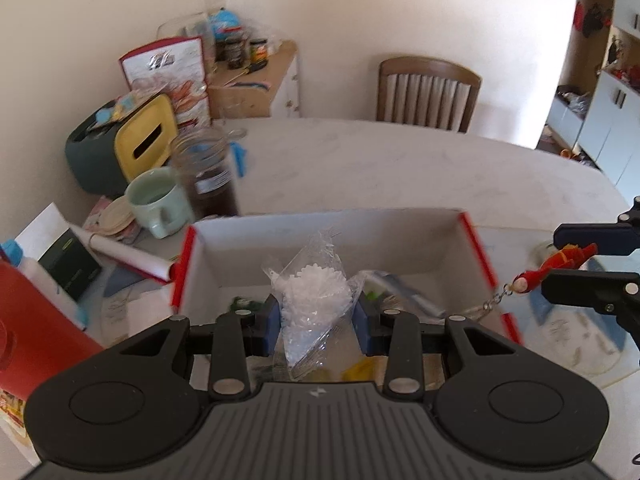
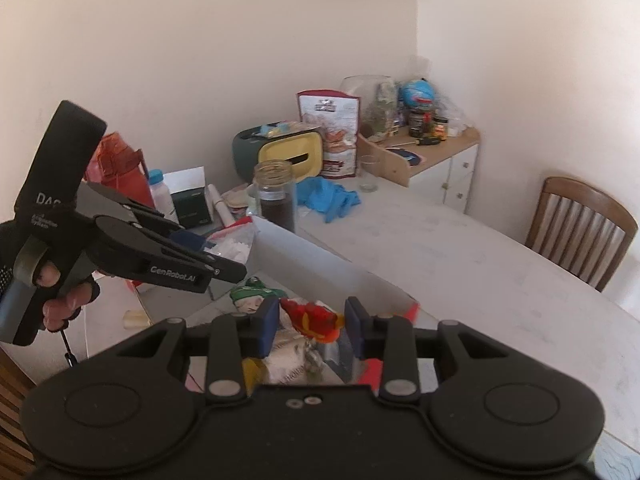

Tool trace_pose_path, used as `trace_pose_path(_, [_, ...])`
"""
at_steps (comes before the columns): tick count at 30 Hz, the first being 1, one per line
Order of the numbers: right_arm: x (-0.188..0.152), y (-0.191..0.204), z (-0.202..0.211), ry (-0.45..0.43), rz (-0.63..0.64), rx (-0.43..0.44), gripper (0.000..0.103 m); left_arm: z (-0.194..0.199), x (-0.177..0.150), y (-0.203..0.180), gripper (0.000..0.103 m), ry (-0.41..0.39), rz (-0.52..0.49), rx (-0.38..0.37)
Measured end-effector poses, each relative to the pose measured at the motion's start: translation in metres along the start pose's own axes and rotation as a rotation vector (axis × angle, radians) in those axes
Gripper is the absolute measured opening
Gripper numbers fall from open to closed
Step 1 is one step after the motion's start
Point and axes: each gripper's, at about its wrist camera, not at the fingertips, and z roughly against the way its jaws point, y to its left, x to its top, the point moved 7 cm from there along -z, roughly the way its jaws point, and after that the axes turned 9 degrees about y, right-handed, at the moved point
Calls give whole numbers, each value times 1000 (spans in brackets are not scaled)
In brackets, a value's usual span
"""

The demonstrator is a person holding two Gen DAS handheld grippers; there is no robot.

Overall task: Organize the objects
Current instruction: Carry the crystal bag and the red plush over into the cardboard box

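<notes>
Clamped between the left gripper (image 1: pixel 316 320)'s blue pads, a clear plastic bag of white pieces (image 1: pixel 316 300) hangs directly above the open white cardboard box with red edges (image 1: pixel 400 236), while the right gripper (image 2: pixel 308 326) pinches a red-and-yellow figurine keychain (image 2: pixel 316 320) beside its rim.

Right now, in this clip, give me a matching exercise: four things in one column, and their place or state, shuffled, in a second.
Things:
1. clear plastic bag
2. red fish keychain
3. pale green mug
4. wooden chair

Place or state:
a. at the table's far side
b. between the right gripper pads
c. pinched by the left gripper over the white box
d. left of the box, beside a dark jar

Pairs: 1-c, 2-b, 3-d, 4-a
</notes>
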Motion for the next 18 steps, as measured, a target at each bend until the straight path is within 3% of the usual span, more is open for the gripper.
trace_pose_path(13, [30, 23, -63, 28, 27, -21, 34, -51, 3, 39, 36, 77, -17, 46])
trace_pose_path(18, [26, 31, -90, 60, 52, -3, 31, -70, 8, 46, 36, 91, -19, 64])
